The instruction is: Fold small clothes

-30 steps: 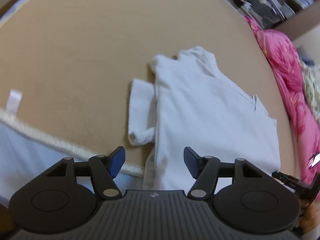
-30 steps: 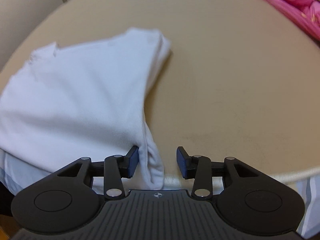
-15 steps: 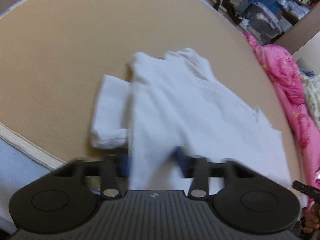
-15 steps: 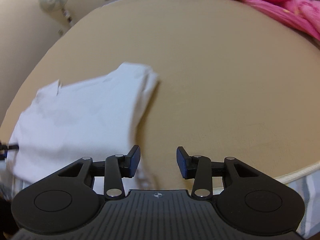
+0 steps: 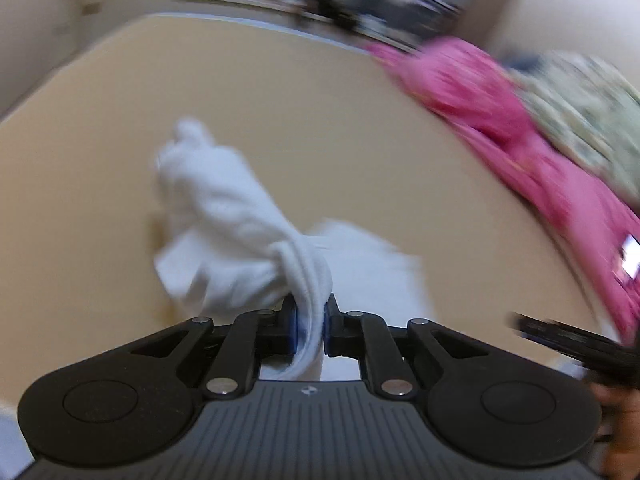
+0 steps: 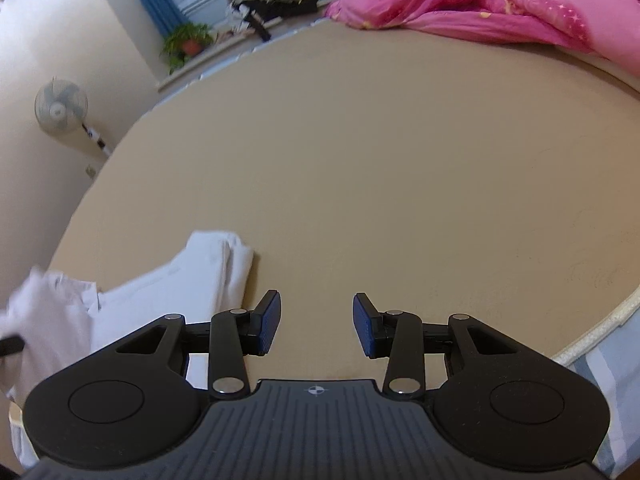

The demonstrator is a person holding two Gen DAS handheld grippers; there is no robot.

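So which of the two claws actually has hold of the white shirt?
The left claw: its blue pads have just closed on a bunched fold of the white shirt. The right claw stands open over bare mattress.

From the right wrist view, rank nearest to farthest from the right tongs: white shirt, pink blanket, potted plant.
1. White shirt: just left of the open right tongs, on the tan mattress.
2. Pink blanket: far edge, upper right.
3. Potted plant: beyond the mattress, upper left, on the sill.
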